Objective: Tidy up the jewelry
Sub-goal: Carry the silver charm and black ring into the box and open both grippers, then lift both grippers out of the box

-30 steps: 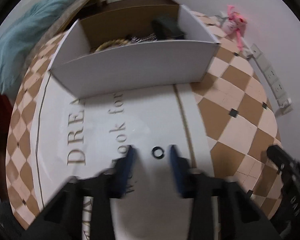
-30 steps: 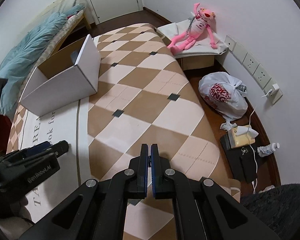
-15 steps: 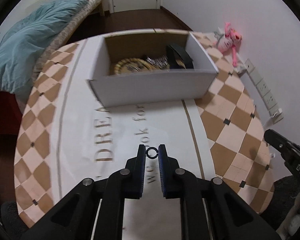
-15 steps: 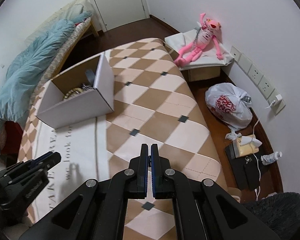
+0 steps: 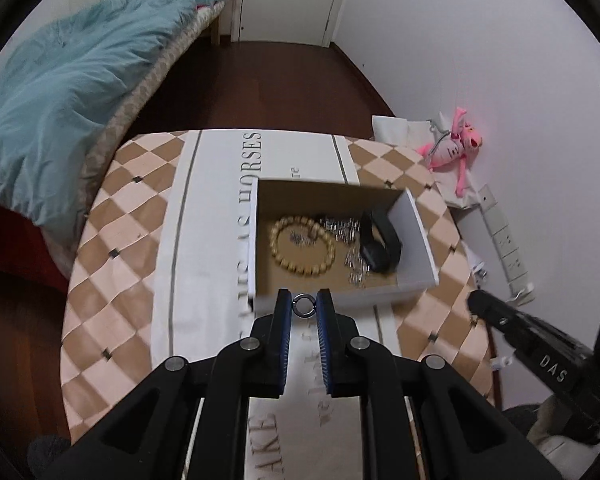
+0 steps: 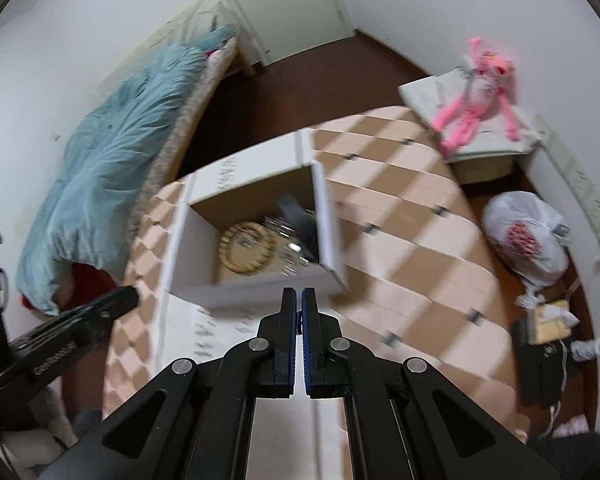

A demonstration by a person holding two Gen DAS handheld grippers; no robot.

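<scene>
A white cardboard box with a brown inside holds a tan beaded bracelet, silver chains and a black band. It sits on a cloth checked in brown and peach, with a white centre stripe lettered in tan. Beyond lie a teal quilt and a pink plush toy.

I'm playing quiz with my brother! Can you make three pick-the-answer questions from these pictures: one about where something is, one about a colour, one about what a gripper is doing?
1. Where is the bead bracelet?
A. inside the box
B. on the floor
C. on the bed

2. What colour is the plush toy?
A. green
B. pink
C. black

3. What is the left gripper doing?
A. gaping empty
B. pinching a small ring
C. holding a spoon

Answers: 1 A, it lies on the box's brown bottom. 2 B, it is bright pink. 3 B, the ring sits between its blue pads.
</scene>
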